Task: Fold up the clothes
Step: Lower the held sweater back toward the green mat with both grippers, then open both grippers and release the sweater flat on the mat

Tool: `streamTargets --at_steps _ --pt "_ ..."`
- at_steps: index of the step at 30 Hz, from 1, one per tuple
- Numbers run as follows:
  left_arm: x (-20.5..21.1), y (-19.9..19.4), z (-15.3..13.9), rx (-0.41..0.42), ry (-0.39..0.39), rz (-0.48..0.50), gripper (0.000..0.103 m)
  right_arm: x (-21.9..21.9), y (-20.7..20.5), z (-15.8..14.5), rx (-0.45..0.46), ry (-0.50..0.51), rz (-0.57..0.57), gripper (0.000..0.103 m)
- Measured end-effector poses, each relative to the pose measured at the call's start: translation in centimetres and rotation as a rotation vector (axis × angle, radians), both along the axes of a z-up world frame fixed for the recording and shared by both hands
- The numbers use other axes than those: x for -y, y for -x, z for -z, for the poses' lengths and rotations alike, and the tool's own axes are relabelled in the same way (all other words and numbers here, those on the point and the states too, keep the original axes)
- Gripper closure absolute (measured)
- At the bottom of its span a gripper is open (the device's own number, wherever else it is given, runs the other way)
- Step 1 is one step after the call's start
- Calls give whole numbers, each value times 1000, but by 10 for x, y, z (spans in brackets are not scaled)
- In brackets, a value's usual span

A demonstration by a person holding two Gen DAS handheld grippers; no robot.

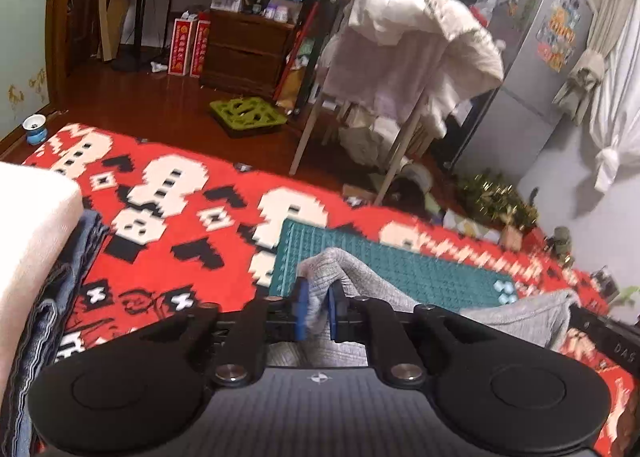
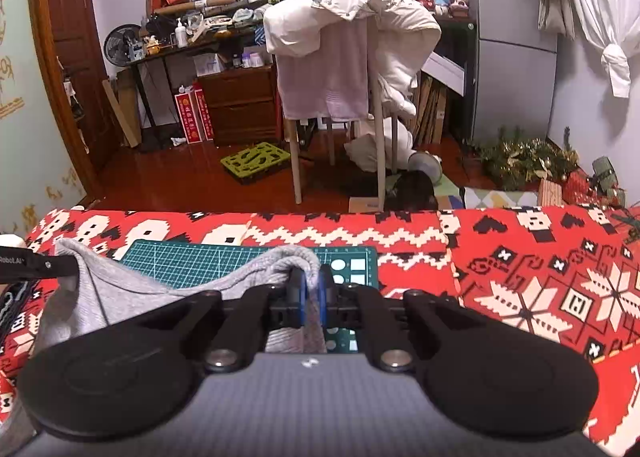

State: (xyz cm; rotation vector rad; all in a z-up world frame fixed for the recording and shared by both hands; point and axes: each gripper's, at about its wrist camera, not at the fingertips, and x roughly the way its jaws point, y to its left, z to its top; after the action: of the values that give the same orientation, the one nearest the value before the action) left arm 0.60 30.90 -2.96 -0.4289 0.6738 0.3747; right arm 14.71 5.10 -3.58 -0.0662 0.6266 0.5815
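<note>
The lower part of the grey garment is hidden behind the body of the left gripper, and the same is seen behind the right gripper. The stack of folded clothes is cut off by the left picture edge. The green cutting mat is partly covered by the garment, its printed markings too small to be read.

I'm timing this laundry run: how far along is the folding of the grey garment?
Done: a folded stack already sits at the left edge of the red patterned blanket. In hand: the left gripper and right gripper each pinch an edge of the grey garment over the green cutting mat. Left: laying it flat and making the folds.
</note>
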Motion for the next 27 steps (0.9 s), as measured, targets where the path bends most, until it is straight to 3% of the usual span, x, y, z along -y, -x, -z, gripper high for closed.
streamTargets --at_steps 2,3,8,10,13,20,24,27 --pt "1 -1 4 -27 -9 -8 69 -4 -1 5 2 8 -5 87" --pt "2 -1 5 -34 -9 -8 65 -4 -2 8 -7 12 -4 78" --pt "9 7 0 -59 -24 -23 36 3 1 10 -33 2 15 57" --pt "14 14 -5 -67 -30 -28 33 10 8 5 -31 -4 21 42" --pt "25 27 -13 -78 -34 -28 27 21 24 -4 -41 -28 20 27" --pt "72 68 -16 -129 -49 57 24 39 74 -15 -87 -21 -24 14" --pt "95 84 -7 -138 -54 72 23 46 107 -9 -118 1 -48 2" --pt "100 86 7 -141 -53 53 20 52 129 -3 -121 22 -49 1"
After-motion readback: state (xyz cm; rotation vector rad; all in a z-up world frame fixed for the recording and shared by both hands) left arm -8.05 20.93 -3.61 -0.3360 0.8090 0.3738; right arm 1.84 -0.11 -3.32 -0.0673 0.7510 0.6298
